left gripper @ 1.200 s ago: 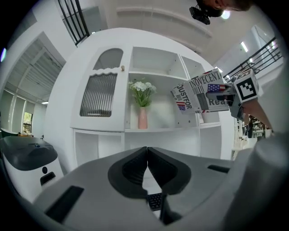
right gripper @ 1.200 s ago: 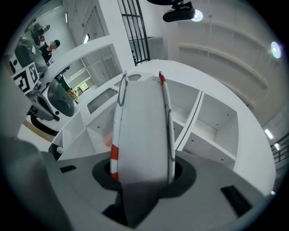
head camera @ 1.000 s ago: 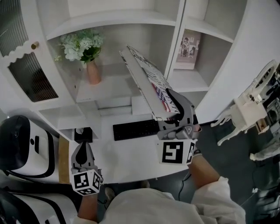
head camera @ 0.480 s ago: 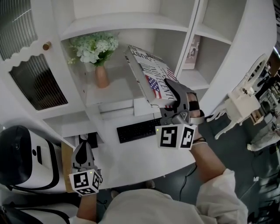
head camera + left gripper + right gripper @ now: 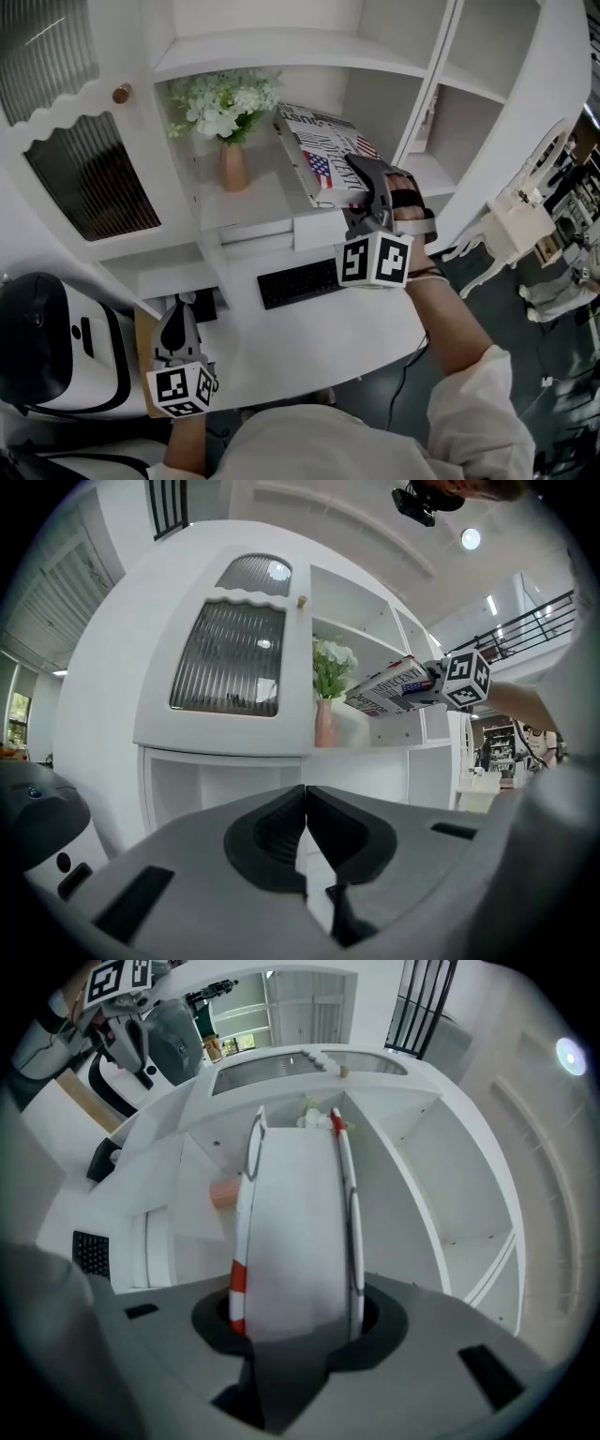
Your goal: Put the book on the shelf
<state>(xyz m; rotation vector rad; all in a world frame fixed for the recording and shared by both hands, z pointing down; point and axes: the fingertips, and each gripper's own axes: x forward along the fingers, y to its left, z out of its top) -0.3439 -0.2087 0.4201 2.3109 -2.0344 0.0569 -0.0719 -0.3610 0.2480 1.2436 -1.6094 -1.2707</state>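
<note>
White shelving (image 5: 272,202) rises along the back edge of the desk (image 5: 309,337), and the book (image 5: 323,155) hangs inside its middle compartment. The right gripper (image 5: 356,192) pinches the book by its near end. In the right gripper view the jaws sit spread to the book's thickness, pressed on both covers, with the pale page block (image 5: 295,1232) standing upright between them. The book's printed cover tilts upward and its far end points toward the back of the compartment. It is just to the right of a pink vase (image 5: 233,167) holding pale flowers (image 5: 225,101). From the left gripper view the book (image 5: 389,686) is lifted clear of the shelf board.

The left gripper (image 5: 178,317) hovers by the desk's near left corner, well apart from the book. Its jaws are pressed together with nothing between them (image 5: 306,829). A black keyboard (image 5: 300,281) lies near the desk's back edge, below the right gripper. A ribbed-glass cabinet door (image 5: 94,183) closes the compartment to the left of the vase.
</note>
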